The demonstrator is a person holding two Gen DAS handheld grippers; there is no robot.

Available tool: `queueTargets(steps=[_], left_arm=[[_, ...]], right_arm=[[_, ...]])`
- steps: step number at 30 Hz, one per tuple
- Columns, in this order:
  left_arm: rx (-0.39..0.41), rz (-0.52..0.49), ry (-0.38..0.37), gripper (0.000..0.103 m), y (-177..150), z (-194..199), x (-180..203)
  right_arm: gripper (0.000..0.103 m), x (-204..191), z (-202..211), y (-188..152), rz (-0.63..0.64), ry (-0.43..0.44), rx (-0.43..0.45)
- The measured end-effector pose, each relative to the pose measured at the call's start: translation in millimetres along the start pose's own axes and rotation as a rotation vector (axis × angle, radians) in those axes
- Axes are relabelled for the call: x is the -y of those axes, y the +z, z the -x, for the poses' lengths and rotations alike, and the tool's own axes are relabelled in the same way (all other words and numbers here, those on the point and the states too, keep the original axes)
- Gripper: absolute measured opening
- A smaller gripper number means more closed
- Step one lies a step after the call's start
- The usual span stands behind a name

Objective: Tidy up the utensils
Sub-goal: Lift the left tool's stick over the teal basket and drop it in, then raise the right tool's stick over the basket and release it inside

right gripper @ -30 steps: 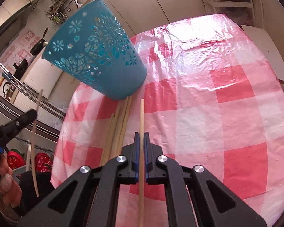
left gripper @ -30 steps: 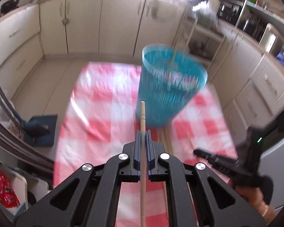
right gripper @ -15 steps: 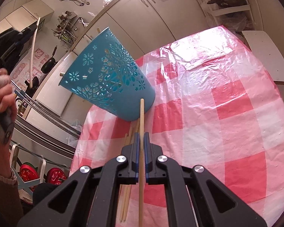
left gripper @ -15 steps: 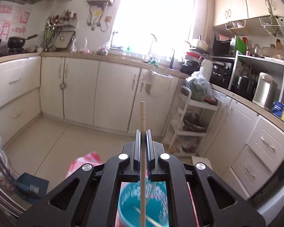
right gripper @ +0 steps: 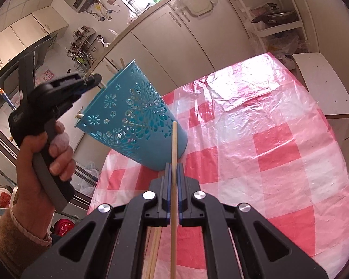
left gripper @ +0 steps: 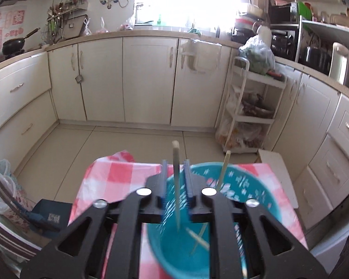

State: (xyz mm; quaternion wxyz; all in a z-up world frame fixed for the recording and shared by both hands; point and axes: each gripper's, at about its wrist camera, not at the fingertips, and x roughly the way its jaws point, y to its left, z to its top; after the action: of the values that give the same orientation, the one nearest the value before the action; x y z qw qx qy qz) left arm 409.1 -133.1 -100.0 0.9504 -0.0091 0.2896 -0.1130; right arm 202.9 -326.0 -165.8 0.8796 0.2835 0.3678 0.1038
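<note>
While the left gripper [left gripper: 175, 181] hangs over the perforated teal plastic basket [left gripper: 249, 200], its jaws have just been opening; a pale wooden chopstick [left gripper: 176, 186] stands loose between them, its lower end inside the basket beside other sticks. Seen from the right wrist, the right gripper [right gripper: 172, 183] is clamped tight on a second wooden chopstick [right gripper: 173, 153], just before the basket on the red-and-white checked plastic tablecloth [right gripper: 267, 153], where more chopsticks [right gripper: 154, 251] lie below.

We see a glossy, wrinkled plastic tablecloth [right gripper: 256, 139], a matt blue plastic basket [right gripper: 137, 116] with cut-out flowers, and smooth pale wooden chopsticks [right gripper: 173, 186].
</note>
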Motion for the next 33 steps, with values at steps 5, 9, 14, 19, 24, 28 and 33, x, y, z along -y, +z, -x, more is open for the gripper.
queueTargets(steps=[5, 9, 14, 19, 24, 28, 33], left_arm=[[0.040, 0.008, 0.041, 0.063, -20, 52, -28], [0.057, 0.024, 0.074, 0.073, -36, 88, -56], [0.042, 0.096, 0.106, 0.075, -61, 104, -91], [-0.015, 0.194, 0.100, 0.075, -75, 92, -115], [0.031, 0.178, 0.111, 0.075, -73, 97, -112], [0.069, 0.154, 0.141, 0.079, -68, 100, -102], [0.036, 0.166, 0.124, 0.081, -67, 94, -103]], right_arm=[[0.005, 0, 13, 7, -0.044, 0.064, 0.055], [0.005, -14, 32, 20, -0.061, 0.143, 0.110], [0.005, -46, 43, 51, -0.044, 0.210, 0.177], [0.005, -87, 39, 95, 0.005, 0.235, 0.275], [0.005, -112, 20, 135, 0.013, 0.177, 0.402], [0.005, -112, -11, 148, 0.027, 0.080, 0.453], [0.005, -105, -41, 139, 0.068, 0.009, 0.424]])
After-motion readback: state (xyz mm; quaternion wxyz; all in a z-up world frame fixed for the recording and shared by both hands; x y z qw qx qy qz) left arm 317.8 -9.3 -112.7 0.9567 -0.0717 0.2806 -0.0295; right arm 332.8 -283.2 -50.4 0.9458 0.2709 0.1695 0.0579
